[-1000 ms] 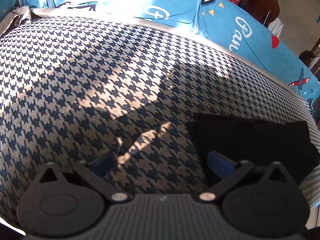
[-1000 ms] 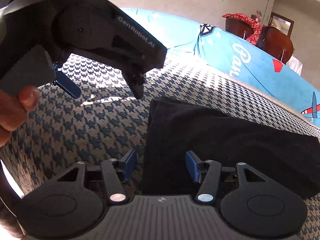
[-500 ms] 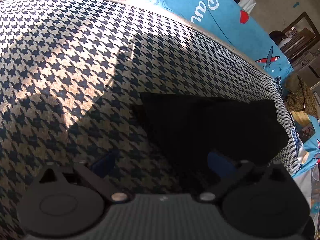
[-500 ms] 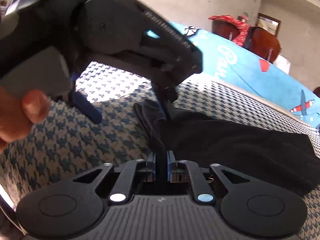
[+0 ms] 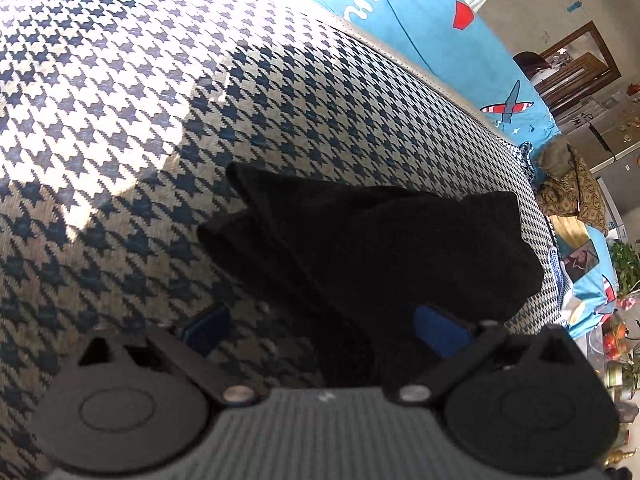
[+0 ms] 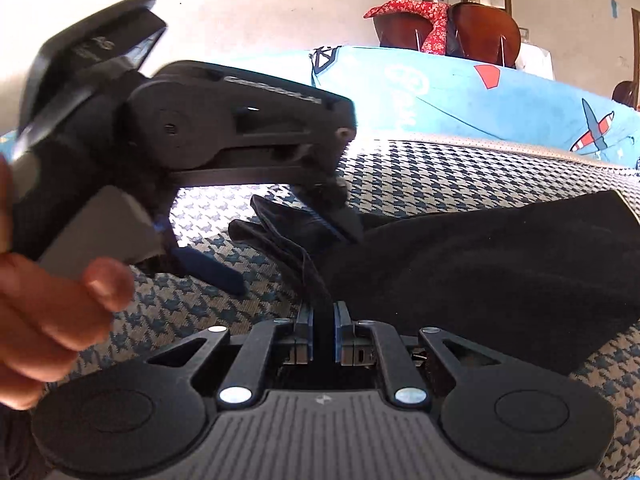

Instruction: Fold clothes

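Left gripper [image 5: 320, 322]: wide apart, blue pads straddling the near-left part of the black garment [image 5: 384, 248]; nothing pinched. Closer over the cloth than a second ago, when mostly houndstooth cover [image 5: 120, 120] filled the view.
Hand [image 6: 48, 300]: at the left edge of the right wrist view, wrapped round the left tool's grey handle.
Right gripper [image 6: 322, 334]: clamped together on a raised fold of the black garment, a strip of cloth standing up between the pads. Apart a second ago, shut half a second ago, now lifting the edge higher.
Black garment: on the houndstooth cover of the bed, toward its right side, well short of the blue sheet [image 5: 420, 12] along the far edge; left end bunched and peaked, right end flat.
Meaning for the task: probably one corner secured, the second grasp not yet made; fold likely about to start once the left pads close.
Left wrist view only: whole outline of the garment, and the cover's right edge just past it.
Right wrist view only: the pinch itself, the left tool's body over the cloth, and wooden chairs [image 6: 460, 24] behind the bed.
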Demonstrator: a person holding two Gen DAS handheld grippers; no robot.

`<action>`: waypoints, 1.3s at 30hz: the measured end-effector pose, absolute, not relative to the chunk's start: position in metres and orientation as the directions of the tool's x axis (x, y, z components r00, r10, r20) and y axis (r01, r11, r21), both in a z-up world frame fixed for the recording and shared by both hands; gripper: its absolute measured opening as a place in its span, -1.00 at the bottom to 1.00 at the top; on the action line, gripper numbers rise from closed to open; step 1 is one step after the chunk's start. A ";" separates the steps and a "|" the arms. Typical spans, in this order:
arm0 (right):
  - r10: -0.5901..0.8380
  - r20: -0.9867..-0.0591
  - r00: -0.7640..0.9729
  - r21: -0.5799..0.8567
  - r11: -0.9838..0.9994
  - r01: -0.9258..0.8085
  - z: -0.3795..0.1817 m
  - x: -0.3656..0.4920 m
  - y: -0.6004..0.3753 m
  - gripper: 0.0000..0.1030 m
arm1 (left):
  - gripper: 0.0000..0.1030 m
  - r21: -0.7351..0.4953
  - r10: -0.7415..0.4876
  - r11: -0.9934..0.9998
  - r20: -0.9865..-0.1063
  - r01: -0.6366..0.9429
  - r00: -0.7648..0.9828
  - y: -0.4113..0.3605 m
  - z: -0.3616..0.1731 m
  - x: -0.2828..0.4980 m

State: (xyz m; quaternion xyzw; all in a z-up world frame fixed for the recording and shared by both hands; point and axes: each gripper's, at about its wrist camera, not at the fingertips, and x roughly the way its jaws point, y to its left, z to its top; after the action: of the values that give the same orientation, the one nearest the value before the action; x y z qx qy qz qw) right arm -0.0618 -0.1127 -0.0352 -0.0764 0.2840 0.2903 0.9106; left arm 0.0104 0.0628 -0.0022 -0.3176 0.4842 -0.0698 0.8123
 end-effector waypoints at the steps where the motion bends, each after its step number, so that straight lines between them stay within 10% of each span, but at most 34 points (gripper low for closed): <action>1: 0.487 -0.560 0.670 0.029 0.820 -0.572 -0.034 -0.063 -0.114 -0.82 | 1.00 -0.591 -0.431 0.784 -0.737 -0.188 0.521 0.061 -0.003 0.014; 7: 0.491 -0.554 0.672 0.028 0.818 -0.574 -0.032 -0.064 -0.119 -0.82 | 0.81 -0.599 -0.444 0.782 -0.729 -0.172 0.521 0.053 -0.006 0.026; 18: 0.493 -0.553 0.671 -0.006 0.804 -0.595 -0.038 -0.070 -0.110 -0.76 | -0.37 -0.474 -0.325 0.865 -0.780 -0.166 0.535 0.042 0.001 0.020; 27: 0.529 -0.568 0.631 -0.053 0.742 -0.669 -0.048 -0.080 -0.102 -0.23 | -0.47 -0.476 -0.317 0.860 -0.780 -0.182 0.539 0.046 0.001 0.017; 35: 0.498 -0.568 0.655 -0.123 0.736 -0.666 -0.059 -0.082 -0.092 -0.26 | -0.47 -0.467 -0.316 0.866 -0.787 -0.177 0.530 0.046 0.001 0.021; 39: 0.496 -0.562 0.662 -0.125 0.740 -0.661 -0.061 -0.084 -0.093 -0.73 | -0.47 -0.441 -0.293 0.881 -0.795 -0.174 0.531 0.044 0.001 0.026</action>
State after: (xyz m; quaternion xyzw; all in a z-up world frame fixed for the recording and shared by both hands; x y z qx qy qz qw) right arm -0.0842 -0.0932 -0.0606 -0.1615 0.2551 0.3226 0.8971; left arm 0.0260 0.0442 0.0014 -0.2418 0.4829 -0.0356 0.8409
